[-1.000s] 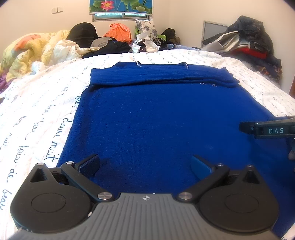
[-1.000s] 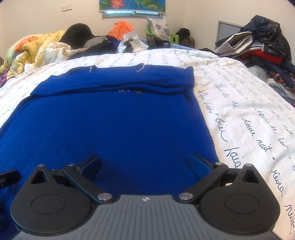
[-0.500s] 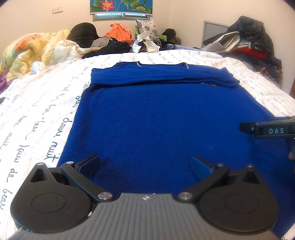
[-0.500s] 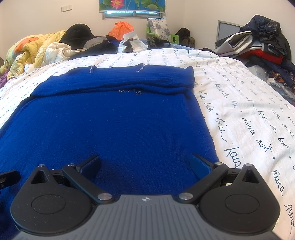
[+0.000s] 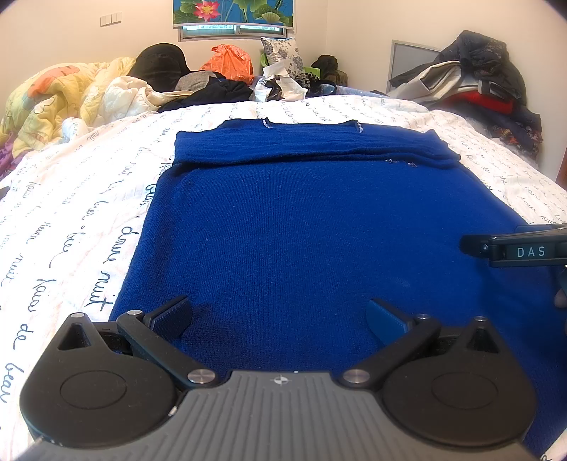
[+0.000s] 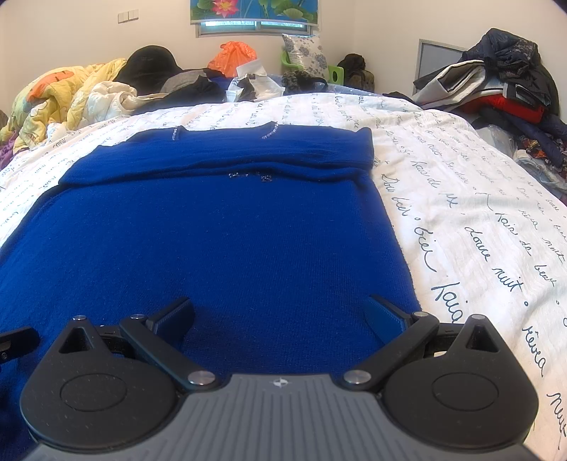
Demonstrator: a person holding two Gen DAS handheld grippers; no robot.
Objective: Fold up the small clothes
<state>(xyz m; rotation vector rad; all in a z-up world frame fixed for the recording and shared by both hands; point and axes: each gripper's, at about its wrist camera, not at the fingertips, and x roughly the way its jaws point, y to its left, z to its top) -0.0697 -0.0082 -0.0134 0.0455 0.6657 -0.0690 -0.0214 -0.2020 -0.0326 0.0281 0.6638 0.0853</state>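
Two claws sit low over one blue sweater [image 5: 301,227], each spread wide with nothing between its pads. The left claw [image 5: 280,315] is over the near hem toward the sweater's left edge; the right claw [image 6: 280,315] is over the near hem by its right edge. In the left view, the right claw's side shows at the frame's right edge, bearing the letters "DAS". In the right view, a dark tip of the left claw pokes in at the frame's left edge.

The sweater lies flat on the bed [image 6: 478,220], its far part folded into a band across the top, with small sparkly trim on the neckline and along the fold. Nothing lies on the sweater between the claws and that band.

One white sheet [image 5: 71,220] printed with dark script covers the bed around the sweater on both sides.

Beyond the bed's far edge, clutter crowds the wall: one yellow quilt [image 5: 63,95] at far left, one black hat [image 5: 159,64], one orange bag [image 5: 230,64], one floral pillow [image 5: 283,53], and some dark clothes and papers between them. At far right one heap of clothes [image 6: 503,85] is piled up, dark with red in it. One lotus picture [image 5: 234,10] hangs above a window.
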